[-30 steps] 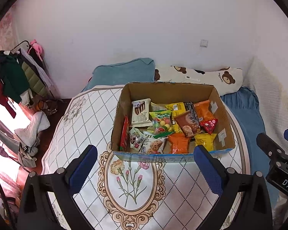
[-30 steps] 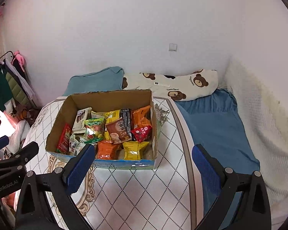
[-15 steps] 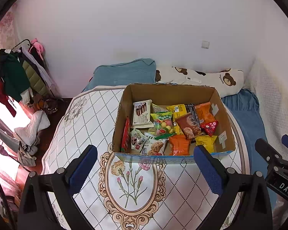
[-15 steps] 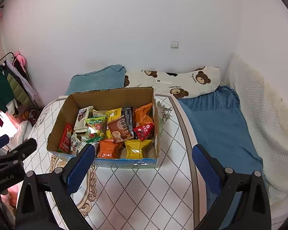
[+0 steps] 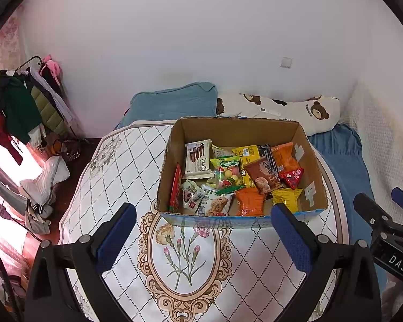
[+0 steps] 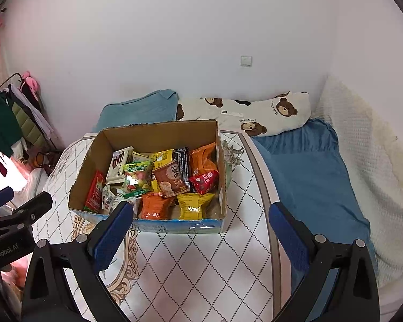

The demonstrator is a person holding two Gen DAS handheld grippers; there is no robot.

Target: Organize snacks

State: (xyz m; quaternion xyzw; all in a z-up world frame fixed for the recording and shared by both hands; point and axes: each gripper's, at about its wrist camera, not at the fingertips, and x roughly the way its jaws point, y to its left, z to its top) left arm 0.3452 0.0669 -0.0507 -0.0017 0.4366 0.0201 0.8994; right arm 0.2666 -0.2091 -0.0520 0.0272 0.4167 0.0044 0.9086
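An open cardboard box [image 5: 236, 127] stands on a round patterned table [image 5: 112, 171]. It holds several snack packets, among them a white wafer pack [image 5: 197, 158], a green candy bag [image 5: 225, 171], a brown packet [image 5: 263, 174] and orange packets [image 5: 248, 201]. The box also shows in the right wrist view [image 6: 158, 134]. My left gripper [image 5: 201, 230] is open and empty, held above the table in front of the box. My right gripper [image 6: 200, 226] is open and empty, in front of the box's right corner.
A bed with a blue sheet [image 6: 309, 177], a blue pillow [image 5: 174, 102] and a bear-print pillow [image 6: 244, 112] lies behind and right of the table. A clothes rack [image 5: 21, 107] stands at the left by the wall. The table edge [image 6: 268, 187] runs close to the bed.
Both grippers have drawn back and up a little from the box, which now sits slightly lower and farther in both views. Both stay open and empty.
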